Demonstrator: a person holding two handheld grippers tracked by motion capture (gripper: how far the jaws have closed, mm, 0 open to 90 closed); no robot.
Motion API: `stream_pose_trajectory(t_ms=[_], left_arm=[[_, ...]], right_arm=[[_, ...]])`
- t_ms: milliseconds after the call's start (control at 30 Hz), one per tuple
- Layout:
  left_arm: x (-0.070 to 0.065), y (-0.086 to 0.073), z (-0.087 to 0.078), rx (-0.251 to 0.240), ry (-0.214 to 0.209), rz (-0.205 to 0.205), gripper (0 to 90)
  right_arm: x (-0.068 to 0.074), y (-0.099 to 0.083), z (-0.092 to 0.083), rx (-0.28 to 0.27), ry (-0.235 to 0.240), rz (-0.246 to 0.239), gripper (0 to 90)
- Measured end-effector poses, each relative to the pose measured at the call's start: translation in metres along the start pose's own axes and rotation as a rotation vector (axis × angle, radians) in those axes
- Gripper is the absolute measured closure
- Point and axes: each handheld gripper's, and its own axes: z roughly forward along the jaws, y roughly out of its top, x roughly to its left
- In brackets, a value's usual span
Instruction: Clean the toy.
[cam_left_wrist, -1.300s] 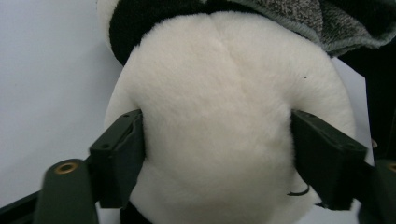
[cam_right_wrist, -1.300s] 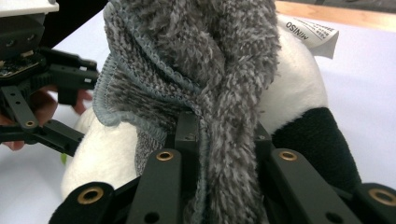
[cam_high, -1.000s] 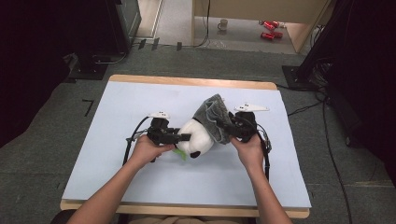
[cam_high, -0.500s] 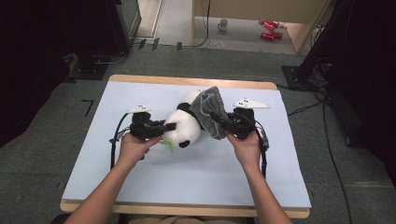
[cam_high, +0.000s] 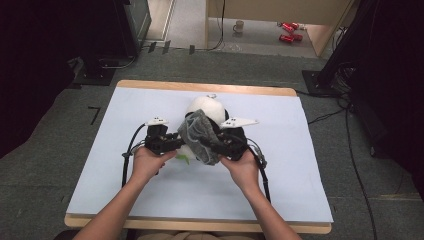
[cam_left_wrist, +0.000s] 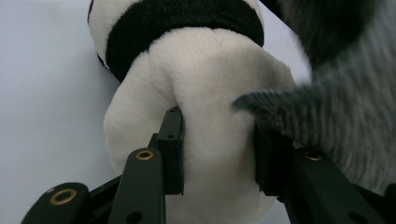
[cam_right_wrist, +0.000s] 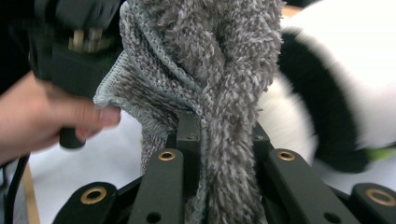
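Right now the panda (cam_high: 206, 109) lies mid-surface (cam_high: 300, 170), the grey cloth (cam_high: 199, 136) draped over its near side. My left tongs (cam_left_wrist: 218, 154) are clamped on a white plush limb (cam_left_wrist: 210, 93); the jaws have just been opening a little, yet the pads dent the fur on both sides. My right tongs (cam_right_wrist: 224, 140) are clamped on a bunched fold of the cloth.

Risks, as I judge them:
- The left grip is shallow and on soft pile. Any pull from the cloth side could slide the limb out.
- The right tongs hold only a thin twist. A hard tug may strip it free or drag the panda across the surface.
- Both tongs sit close together, so they could collide, or the cloth edge (cam_left_wrist: 299, 100) could get pinched by the left.
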Motion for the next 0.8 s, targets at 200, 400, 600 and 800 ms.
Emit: stream_pose_trajectory(t_ms=[200, 400, 600, 800], left_arm=[[0.003, 0.003, 0.001, 0.018, -0.014, -0.037, 60.8], [-0.003, 0.004, 0.006, 0.04, 0.017, -0.013, 61.2], [0.002, 0.007, 0.007, 0.068, 0.007, -0.032, 61.4], [0.004, 0.009, 0.007, 0.074, 0.004, -0.035, 61.6]], right_arm=[[0.018, -0.013, 0.021, 0.057, -0.016, -0.07, 75.6], [0.027, -0.021, 0.034, 0.09, -0.024, -0.124, 75.8], [0.025, -0.032, 0.042, 0.088, -0.037, -0.162, 75.9], [0.025, -0.04, 0.046, 0.101, -0.049, -0.178, 75.8]])
